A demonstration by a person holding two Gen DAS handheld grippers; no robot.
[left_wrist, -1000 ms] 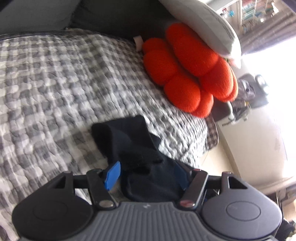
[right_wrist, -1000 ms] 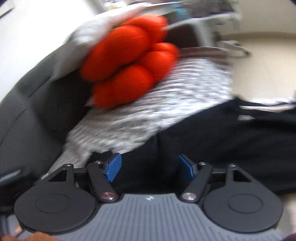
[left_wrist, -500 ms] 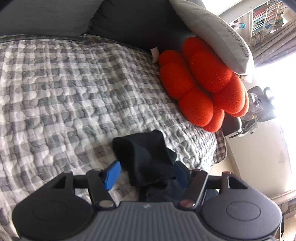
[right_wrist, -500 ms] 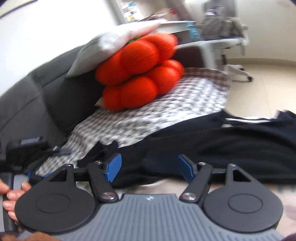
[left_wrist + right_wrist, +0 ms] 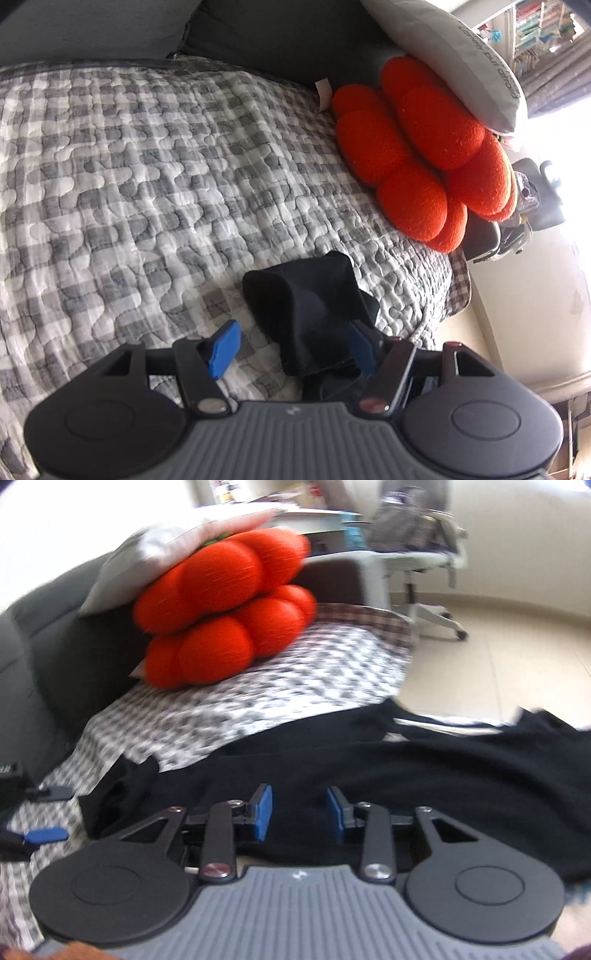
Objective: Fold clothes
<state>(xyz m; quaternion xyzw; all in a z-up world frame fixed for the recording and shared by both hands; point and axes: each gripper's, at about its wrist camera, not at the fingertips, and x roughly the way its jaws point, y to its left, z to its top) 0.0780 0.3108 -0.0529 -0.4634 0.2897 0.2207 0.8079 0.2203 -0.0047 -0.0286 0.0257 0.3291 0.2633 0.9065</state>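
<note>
We work a black garment (image 5: pixel 406 775) spread along the front edge of the checked quilt (image 5: pixel 147 166), from about 9 to 3 o'clock in the right wrist view, with one end hanging past the quilt's edge toward the floor. In the left wrist view a bunched end of it (image 5: pixel 310 306) lies at about 5 o'clock, between the wide-set jaws of our left gripper (image 5: pixel 291 345); the cloth leans on the right pad, the left pad stands clear, so we judge no grip there. Our right gripper (image 5: pixel 299 814) is closing, its jaws now narrow, with the garment's edge between them; whether the pads press yet we cannot tell. The cloth looks soft, light and limp, so it should sag and slide. We should pinch at a hem or corner, not mid-panel. The orange cushion (image 5: pixel 424 158) sits at 1 o'clock, well apart.
</note>
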